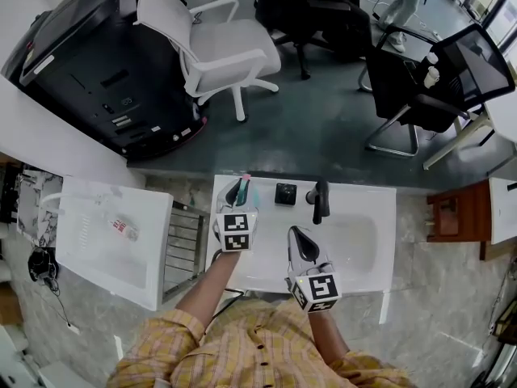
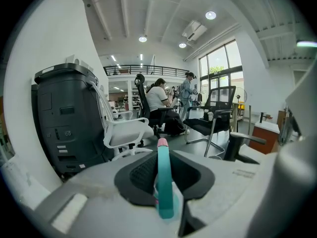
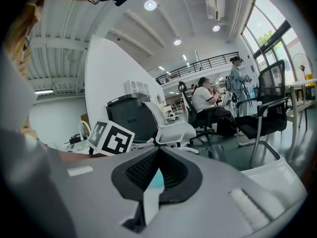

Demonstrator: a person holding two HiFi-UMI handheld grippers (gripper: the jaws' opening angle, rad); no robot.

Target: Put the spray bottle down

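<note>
Two hand-held grippers work over a white sink (image 1: 365, 217), one of them loaded.
Left hand-held gripper (image 1: 240, 189) (image 2: 163, 168) is clamped on the teal spray bottle (image 1: 247, 192) (image 2: 164, 182), pink tip upward, at the sink's back left rim; contact with the rim cannot be told. It sits at 11 o'clock from the right hand-held gripper (image 1: 299, 237) (image 3: 157, 168), which hovers over the basin, jaws drawn narrow and empty. A black faucet (image 1: 321, 200) stands at its 12 o'clock.

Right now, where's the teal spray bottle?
Head view, left of centre: the teal plastic spray bottle is clamped in the left tongs at the white sink's back-left corner, left of the black tap.
</note>
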